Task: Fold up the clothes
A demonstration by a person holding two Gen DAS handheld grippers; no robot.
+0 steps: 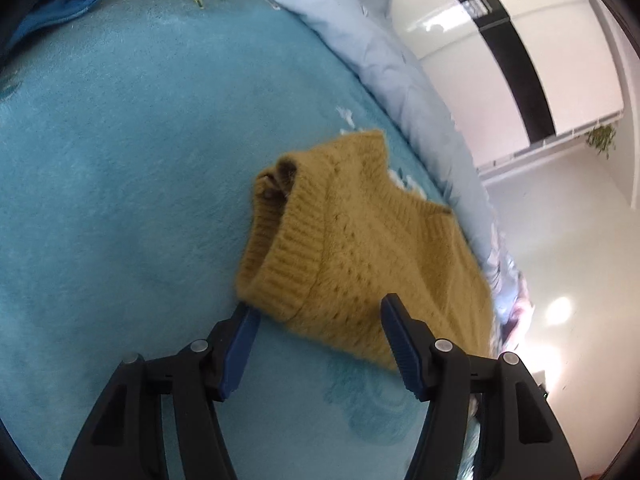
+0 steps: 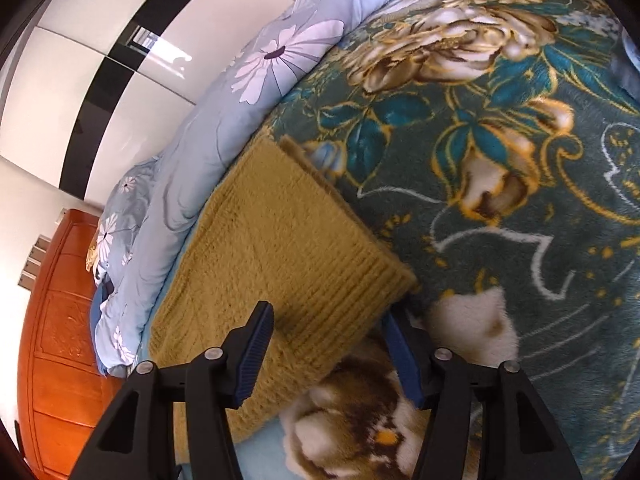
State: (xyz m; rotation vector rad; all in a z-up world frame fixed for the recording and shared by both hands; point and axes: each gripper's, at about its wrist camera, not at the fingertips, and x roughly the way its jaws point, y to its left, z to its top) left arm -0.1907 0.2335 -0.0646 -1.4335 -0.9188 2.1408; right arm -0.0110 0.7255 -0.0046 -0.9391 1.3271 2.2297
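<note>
Left wrist: teal blanket (image 1: 140, 160), white wall (image 1: 580, 240); both grippers (image 1: 320, 312) (image 2: 332, 320) gape over the sweater (image 1: 360, 240).

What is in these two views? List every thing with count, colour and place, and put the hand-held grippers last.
sweater: one, mustard yellow knit, lying on the blanket beside the quilt, ribbed collar toward the left camera, ribbed hem toward the right camera.
blanket: one, teal plush with gold and cream flowers, covering the bed.
quilt: one, pale blue with white daisies, bunched along the bed's far edge.
wardrobe: one, glossy white with a black stripe, behind the bed.
wooden headboard: one, orange-brown, at the quilt's end.
left hand-held gripper: one, black with blue pads, open at the collar.
right hand-held gripper: one, black with blue pads, open astride the hem corner.
</note>
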